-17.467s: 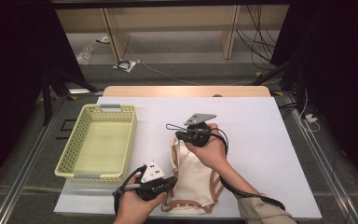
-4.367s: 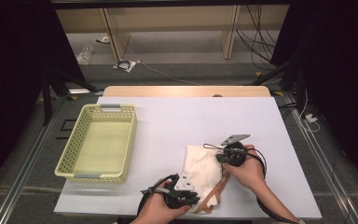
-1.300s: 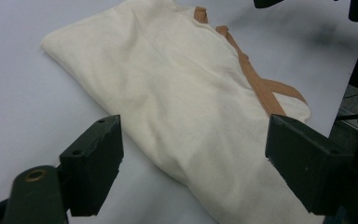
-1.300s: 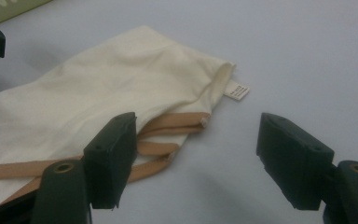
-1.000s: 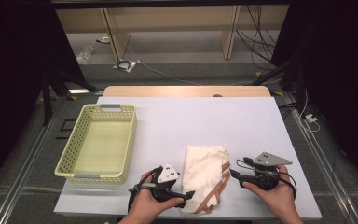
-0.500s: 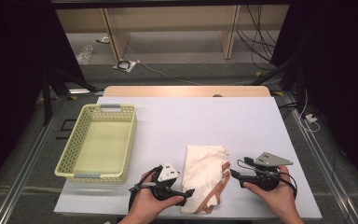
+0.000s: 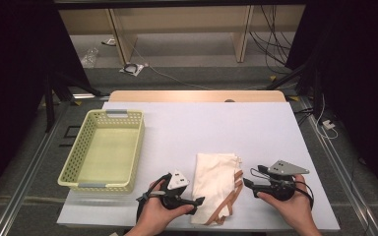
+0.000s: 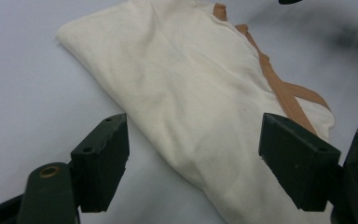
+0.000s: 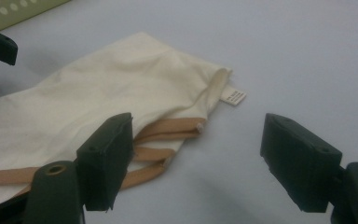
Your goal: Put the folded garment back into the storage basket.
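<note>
High view: both hands rest low either side of the folded cloth bag; left gripper closing slightly yet gaping, right gripper wide, nothing held.

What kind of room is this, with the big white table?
Probably a lab or workshop set up for recording. A white table holds just a folded cloth and a yellow basket, dark curtains hang at the sides, and loose cables lie on the floor behind.
</note>
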`<act>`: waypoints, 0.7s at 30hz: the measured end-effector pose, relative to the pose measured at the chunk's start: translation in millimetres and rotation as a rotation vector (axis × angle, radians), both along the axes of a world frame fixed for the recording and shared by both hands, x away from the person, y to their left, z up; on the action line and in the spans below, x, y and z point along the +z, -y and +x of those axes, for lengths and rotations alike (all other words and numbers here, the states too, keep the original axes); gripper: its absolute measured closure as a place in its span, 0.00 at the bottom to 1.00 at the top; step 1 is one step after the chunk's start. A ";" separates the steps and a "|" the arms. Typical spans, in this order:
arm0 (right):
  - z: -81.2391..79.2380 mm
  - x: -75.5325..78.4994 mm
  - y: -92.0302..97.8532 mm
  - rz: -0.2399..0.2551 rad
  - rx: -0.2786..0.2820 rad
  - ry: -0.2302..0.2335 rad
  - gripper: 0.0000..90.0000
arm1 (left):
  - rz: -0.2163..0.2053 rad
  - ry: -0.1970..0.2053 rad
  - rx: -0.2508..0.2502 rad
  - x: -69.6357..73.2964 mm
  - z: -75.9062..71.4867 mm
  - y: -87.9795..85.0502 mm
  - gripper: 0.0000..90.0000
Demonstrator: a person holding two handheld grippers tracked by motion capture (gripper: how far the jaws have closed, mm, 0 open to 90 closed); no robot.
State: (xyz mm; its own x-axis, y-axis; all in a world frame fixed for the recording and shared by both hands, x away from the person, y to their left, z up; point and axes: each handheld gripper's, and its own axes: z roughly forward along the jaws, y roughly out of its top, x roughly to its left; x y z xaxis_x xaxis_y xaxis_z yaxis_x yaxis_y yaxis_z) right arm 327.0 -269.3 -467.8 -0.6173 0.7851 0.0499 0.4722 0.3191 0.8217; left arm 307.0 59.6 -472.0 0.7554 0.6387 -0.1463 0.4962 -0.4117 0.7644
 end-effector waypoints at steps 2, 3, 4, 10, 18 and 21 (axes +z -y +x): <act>0.0 0.3 -1.1 0.000 -0.001 -0.001 0.29 | 0.004 -0.002 0.000 -1.1 -0.7 0.1 0.27; 0.3 0.2 -1.7 0.001 0.002 0.002 0.29 | 0.006 -0.004 0.000 -1.4 -1.0 0.1 0.27; 0.2 0.4 -2.0 -0.004 0.002 0.002 0.29 | 0.008 -0.005 0.001 -1.7 -0.9 0.3 0.28; 0.8 0.4 -2.6 -0.001 -0.006 0.006 0.29 | 0.026 -0.017 0.035 -1.2 10.3 8.2 0.28; 0.4 0.5 -2.7 0.000 -0.006 0.006 0.29 | 0.062 -0.075 0.113 -8.3 39.2 26.9 0.28; 0.5 0.1 -3.1 0.000 -0.002 0.007 0.29 | 0.086 -0.095 0.134 -12.6 47.4 30.0 0.28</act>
State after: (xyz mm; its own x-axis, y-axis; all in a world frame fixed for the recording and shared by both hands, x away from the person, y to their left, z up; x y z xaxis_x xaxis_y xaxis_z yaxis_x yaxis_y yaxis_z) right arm 327.5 -266.2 -467.7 -0.6162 0.7863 0.0461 0.4672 0.3178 0.8251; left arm 354.3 29.6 -484.5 0.6483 0.7457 -0.1539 0.6194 -0.3990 0.6761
